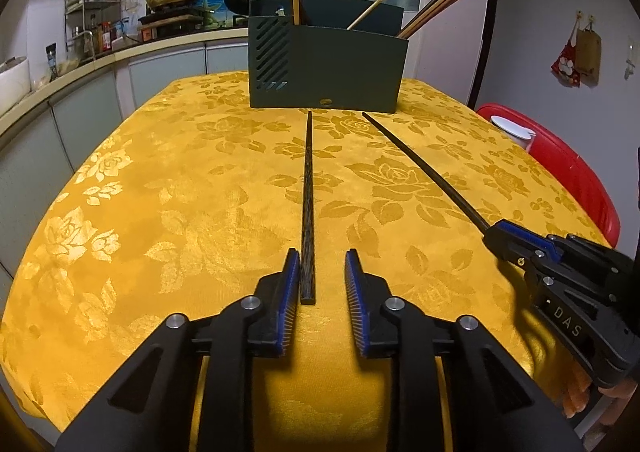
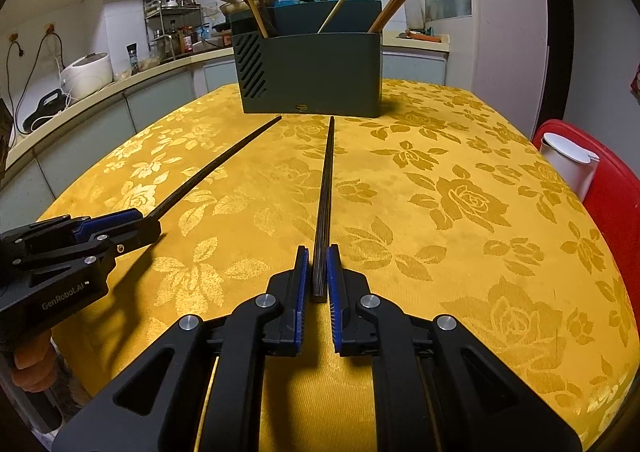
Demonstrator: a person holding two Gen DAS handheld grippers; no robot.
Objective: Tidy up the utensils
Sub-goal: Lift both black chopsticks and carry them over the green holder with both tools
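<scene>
Nearest in the left wrist view: left gripper [image 1: 322, 252], matte black arms with round silver pivots and ribbed blue pads [image 1: 354, 284], jaws parted with a clear gap. Between them, lying against the left-hand pad and free of the other, the squared butt of a dark chopstick [image 1: 307, 208] with a speckled, grainy surface. Long, straight and tapering, resting flat on the cloth, tip pointing at the holder.

In the right wrist view: right gripper [image 2: 318, 248], same black frame and blue pads, closed on a second chopstick [image 2: 326, 188], pads pressing both sides of its thick end. Dark, faintly ridged along its length, narrowing to a fine tip just short of the holder. The two sticks near one another, roughly side by side, apart.

Underneath: yellow tablecloth [image 1: 160, 212], soft woven fabric with glossy rose-and-leaf damask, draped over a rounded table edge.

Farther on: holder [image 1: 344, 68], dark green, boxy, smooth matte plastic with slanted vent slots in one end wall and a small oval badge low on the front. Standing upright on the cloth. Wooden chopsticks [image 1: 436, 10], light and dark, leaning out of its top in several clusters.

At the right edge: red chair [image 1: 568, 168], glossy moulded plastic, bearing a white cylindrical container [image 2: 568, 160].

Beyond: curved counter [image 1: 60, 84] with pale cabinet fronts, wire rack of jars, pans.
</scene>
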